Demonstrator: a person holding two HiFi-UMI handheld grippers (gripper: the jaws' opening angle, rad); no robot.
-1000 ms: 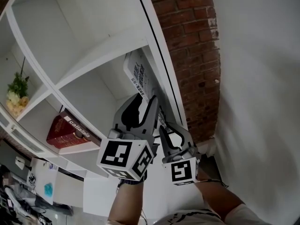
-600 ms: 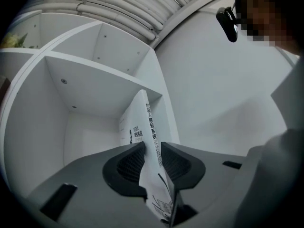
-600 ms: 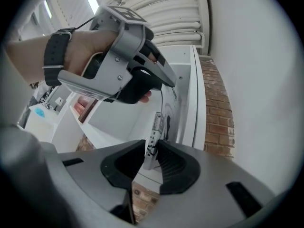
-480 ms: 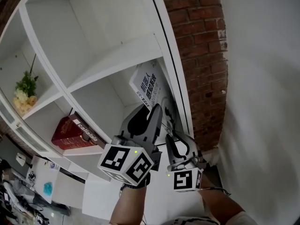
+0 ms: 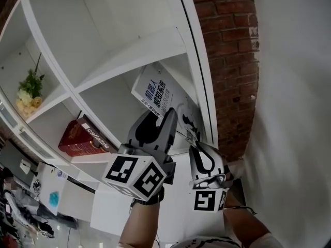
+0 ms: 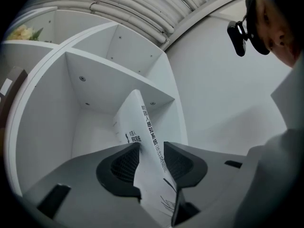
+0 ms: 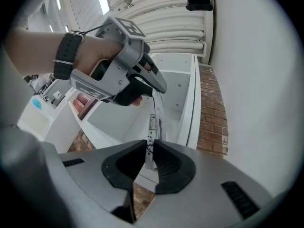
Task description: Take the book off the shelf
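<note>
White book (image 5: pixel 154 93) leaned tilted in the lower right compartment of the white shelf (image 5: pixel 129 50), top edge under the board. It sat near the right upright, with open room on its left. Left gripper (image 5: pixel 161 112) had jaws opening, book spine between them. Right gripper (image 5: pixel 194 142) had jaws closing, pinched on the book's thin lower edge. Red book (image 5: pixel 83 138) lay flat in the next compartment over, well apart. Flowers (image 5: pixel 28 94) stood farther left. Brick wall (image 5: pixel 227 61) ran beside the shelf, with a white wall (image 5: pixel 295 87) past it. The book's bottom was hidden behind both grippers in the head view, and its cover print was too small to read.
</note>
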